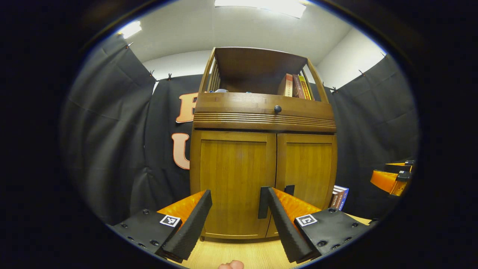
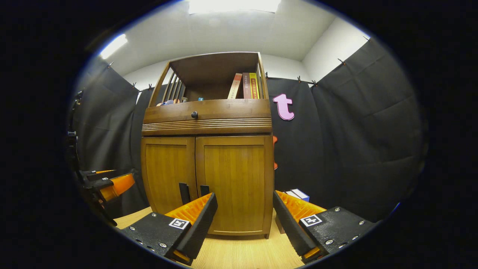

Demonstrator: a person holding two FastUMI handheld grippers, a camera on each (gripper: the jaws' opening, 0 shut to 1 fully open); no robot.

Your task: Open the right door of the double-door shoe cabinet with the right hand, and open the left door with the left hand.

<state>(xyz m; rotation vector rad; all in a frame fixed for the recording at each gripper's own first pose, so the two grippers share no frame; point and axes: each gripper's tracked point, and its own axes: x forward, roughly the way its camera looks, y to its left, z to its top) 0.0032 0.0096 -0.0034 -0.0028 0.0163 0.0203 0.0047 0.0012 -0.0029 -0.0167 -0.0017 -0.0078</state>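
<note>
Both doors of the shoe cabinet [image 2: 207, 164] are shut. Left tool [image 1: 235, 201] is spread wide, gripping nothing, with the left door [image 1: 233, 179] straight ahead between its fingers; that door's dark handle [image 1: 263, 202] sits just at the inner edge of its right finger, contact unclear. Right tool [image 2: 242, 205] is gaping too, empty, facing the right door [image 2: 233, 183], whose handle [image 2: 204, 189] lies just above its left finger. Wooden tabletop [image 2: 239, 254] beneath.
</note>
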